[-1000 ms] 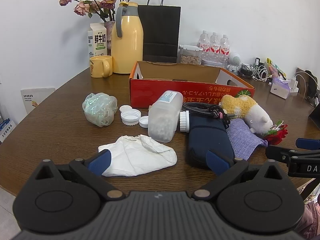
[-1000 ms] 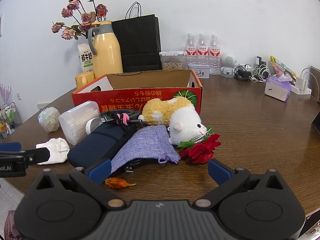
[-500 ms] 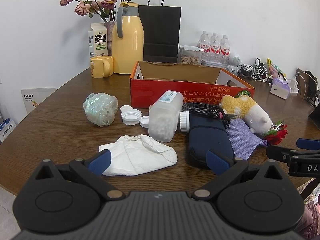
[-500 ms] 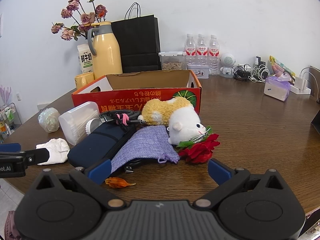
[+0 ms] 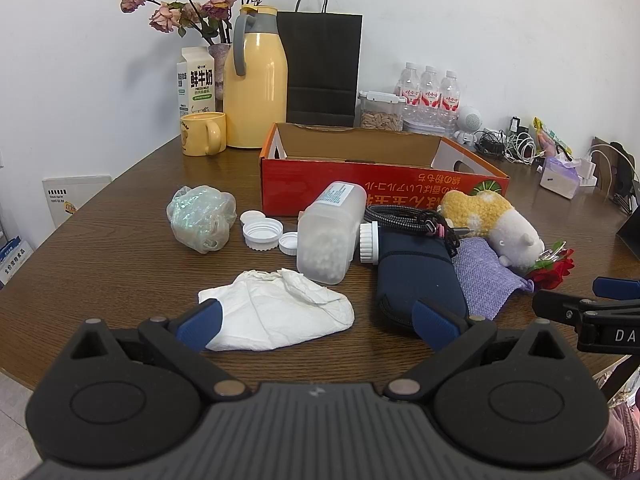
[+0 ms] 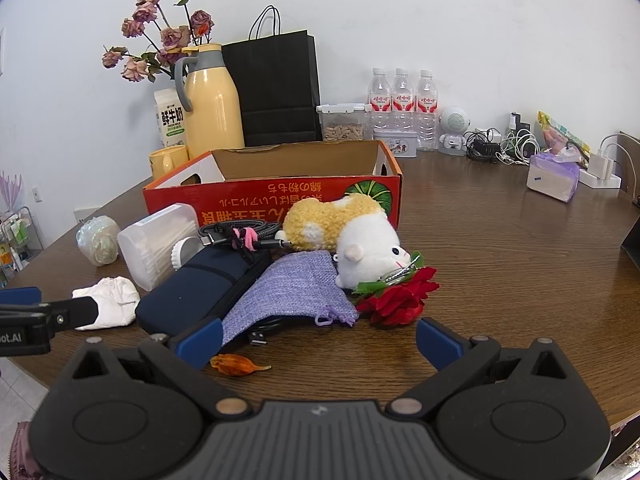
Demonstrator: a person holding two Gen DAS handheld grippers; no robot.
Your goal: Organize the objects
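Both tools hang spread wide and empty at the counter's (image 5: pixel 100 240) near edge, the left tool (image 5: pixel 318 316) over the crumpled white tissue (image 5: pixel 280 312), the right tool (image 6: pixel 318 338) facing the purple pouch (image 6: pixel 292 292) and red rose (image 6: pixel 396 300). The clutter (cotton-swab jar (image 5: pixel 332 232), navy case (image 5: pixel 416 268), plush hamster (image 6: pixel 344 232)) lies just outside the red box (image 5: pixel 360 184).
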